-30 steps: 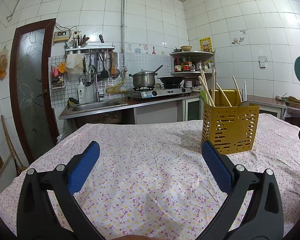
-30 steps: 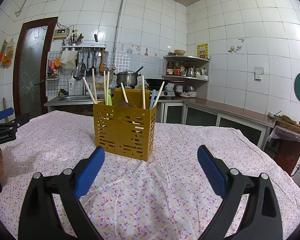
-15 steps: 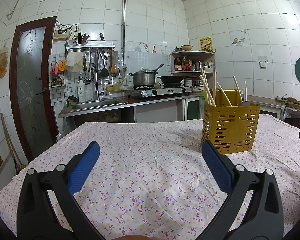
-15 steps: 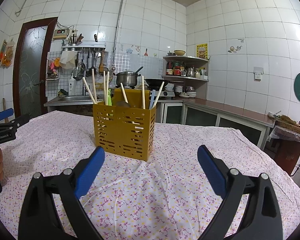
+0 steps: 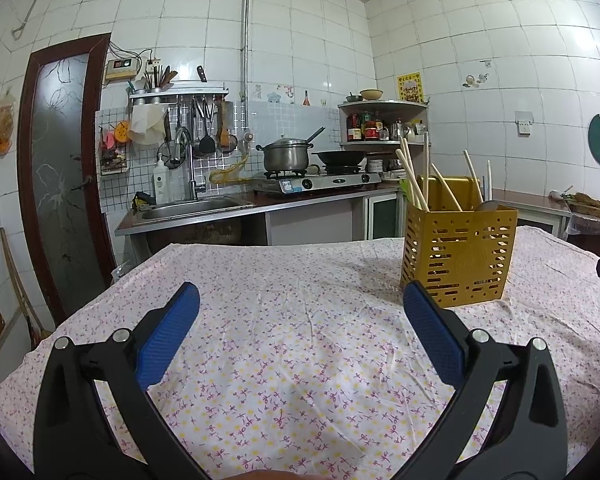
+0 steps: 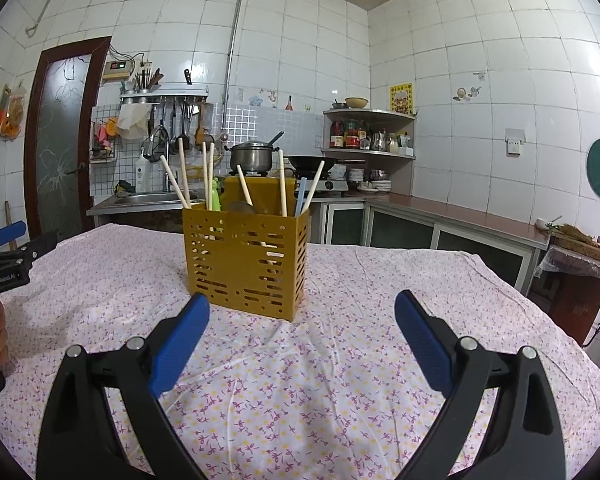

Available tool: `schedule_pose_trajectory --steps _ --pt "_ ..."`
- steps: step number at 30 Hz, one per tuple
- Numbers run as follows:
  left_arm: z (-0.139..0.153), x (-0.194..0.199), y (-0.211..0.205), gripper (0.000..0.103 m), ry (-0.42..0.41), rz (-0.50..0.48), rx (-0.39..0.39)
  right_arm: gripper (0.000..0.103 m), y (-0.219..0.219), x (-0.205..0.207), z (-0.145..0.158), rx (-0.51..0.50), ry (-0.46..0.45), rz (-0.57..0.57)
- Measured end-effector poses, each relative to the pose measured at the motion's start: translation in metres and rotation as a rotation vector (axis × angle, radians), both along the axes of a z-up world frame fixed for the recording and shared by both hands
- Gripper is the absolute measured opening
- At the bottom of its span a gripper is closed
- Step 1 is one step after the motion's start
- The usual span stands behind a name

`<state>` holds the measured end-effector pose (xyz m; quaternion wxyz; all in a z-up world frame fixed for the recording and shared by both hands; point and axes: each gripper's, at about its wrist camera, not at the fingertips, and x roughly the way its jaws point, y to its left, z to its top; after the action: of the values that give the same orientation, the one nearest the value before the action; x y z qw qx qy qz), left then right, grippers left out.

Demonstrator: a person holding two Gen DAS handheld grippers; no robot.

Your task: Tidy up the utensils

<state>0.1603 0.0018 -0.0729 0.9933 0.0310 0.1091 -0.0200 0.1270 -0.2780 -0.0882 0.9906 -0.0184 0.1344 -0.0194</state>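
A yellow slotted utensil holder (image 6: 245, 260) stands upright on the flowered tablecloth (image 6: 300, 360), with several pale chopsticks (image 6: 281, 182), a green utensil and a light blue one sticking out of it. The same holder (image 5: 458, 255) appears at the right in the left wrist view, chopsticks (image 5: 410, 178) leaning out of it. My right gripper (image 6: 301, 309) is open and empty, just in front of the holder. Open and empty too, my left gripper (image 5: 300, 300) hovers over bare cloth to the holder's left. The left gripper (image 6: 8, 248), held by a hand, shows at the far left edge.
The table's far edge (image 5: 260, 246) faces a kitchen counter with a sink (image 5: 192, 206), a gas stove, a pot (image 5: 286, 156) and a wok. A corner shelf (image 6: 370, 136) holds bottles. A dark door (image 5: 60, 176) is at left; a side counter (image 6: 480, 216) runs along the right.
Hardly anything differs; both grippers stay open and the holder stands in the same place, with only a slight drift of the left view.
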Motion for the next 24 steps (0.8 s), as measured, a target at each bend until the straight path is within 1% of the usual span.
schedule_pose_trajectory --steps 24 --pt "-0.0003 -0.0001 0.0026 0.098 0.0 0.0 -0.005 0.092 0.0032 -0.0009 0.0 -0.007 0.0 0.001"
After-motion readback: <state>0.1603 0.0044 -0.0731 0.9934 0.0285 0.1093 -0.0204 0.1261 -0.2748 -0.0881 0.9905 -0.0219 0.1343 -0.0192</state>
